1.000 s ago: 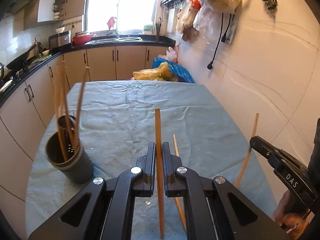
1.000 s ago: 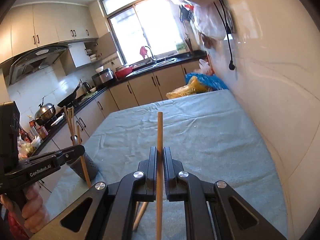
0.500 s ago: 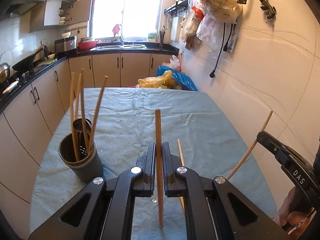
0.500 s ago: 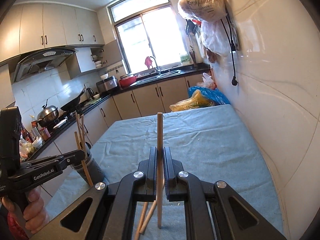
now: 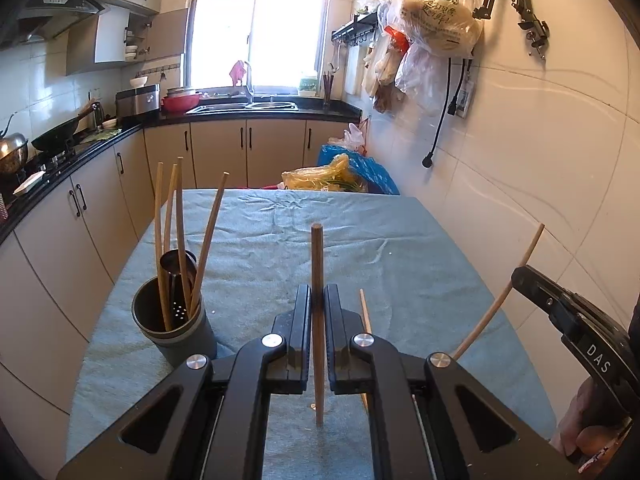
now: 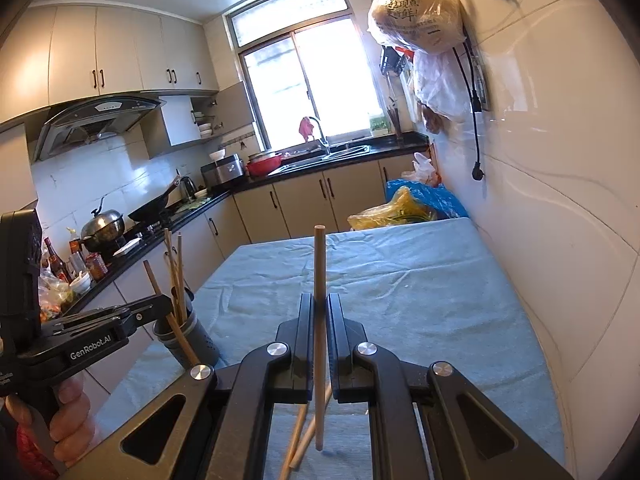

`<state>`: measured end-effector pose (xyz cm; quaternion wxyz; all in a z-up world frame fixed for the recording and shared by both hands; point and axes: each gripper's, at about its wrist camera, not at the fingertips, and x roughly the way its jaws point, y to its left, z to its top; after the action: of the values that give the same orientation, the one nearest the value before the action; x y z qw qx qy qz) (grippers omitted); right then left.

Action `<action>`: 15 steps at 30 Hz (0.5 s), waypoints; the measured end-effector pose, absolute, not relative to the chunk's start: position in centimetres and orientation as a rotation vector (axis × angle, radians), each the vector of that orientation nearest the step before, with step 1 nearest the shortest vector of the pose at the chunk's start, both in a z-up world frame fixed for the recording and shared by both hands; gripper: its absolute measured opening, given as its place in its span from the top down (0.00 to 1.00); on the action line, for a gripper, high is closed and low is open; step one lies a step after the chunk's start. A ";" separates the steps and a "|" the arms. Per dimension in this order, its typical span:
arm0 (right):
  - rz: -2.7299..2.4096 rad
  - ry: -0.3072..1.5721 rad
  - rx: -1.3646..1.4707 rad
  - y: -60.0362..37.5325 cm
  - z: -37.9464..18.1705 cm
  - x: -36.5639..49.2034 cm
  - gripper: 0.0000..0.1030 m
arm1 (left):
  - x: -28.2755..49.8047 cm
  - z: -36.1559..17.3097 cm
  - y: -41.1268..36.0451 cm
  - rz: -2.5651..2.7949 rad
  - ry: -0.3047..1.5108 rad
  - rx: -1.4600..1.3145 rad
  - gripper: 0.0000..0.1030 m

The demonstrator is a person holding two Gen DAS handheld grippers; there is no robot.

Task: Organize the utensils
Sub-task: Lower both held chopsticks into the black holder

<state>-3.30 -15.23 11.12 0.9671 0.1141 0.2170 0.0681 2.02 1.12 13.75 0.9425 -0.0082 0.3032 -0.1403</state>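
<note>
My left gripper (image 5: 317, 296) is shut on a wooden chopstick (image 5: 317, 264), held upright above the table. My right gripper (image 6: 319, 304) is shut on another wooden chopstick (image 6: 319, 264), also upright. In the left wrist view the right gripper (image 5: 520, 274) shows at the right edge with its chopstick (image 5: 502, 292) slanting. A dark grey utensil holder (image 5: 176, 320) stands at the table's left with several chopsticks and a ladle in it; it also shows in the right wrist view (image 6: 188, 332). Loose chopsticks (image 6: 300, 440) lie on the cloth below the right gripper; one shows in the left wrist view (image 5: 364, 312).
The table is covered with a blue-grey cloth (image 5: 360, 248). Yellow and blue plastic bags (image 5: 340, 172) sit past its far end. A tiled wall (image 5: 540, 160) runs along the right with hanging bags (image 5: 436, 20). Kitchen counters and a stove (image 5: 60, 144) line the left.
Both grippers have risen and tilted up with their chopsticks, so more of the kitchen shows. The holder now appears nearer the left gripper. The grips have not changed.
</note>
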 end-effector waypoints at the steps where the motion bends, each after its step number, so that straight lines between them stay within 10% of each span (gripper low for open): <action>1: 0.140 0.438 0.230 -15.1 11.2 -3.3 0.94 | 2.0 13.8 1.1 -0.286 0.616 -0.014 0.94; 15: 0.180 0.441 0.213 -13.6 12.0 -2.8 0.94 | 1.5 14.3 2.1 -0.261 0.601 -0.021 0.94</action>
<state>-2.79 -13.59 12.04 0.9661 0.1055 0.2179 0.0890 1.49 2.06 14.26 0.9467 -0.0104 0.2953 -0.1280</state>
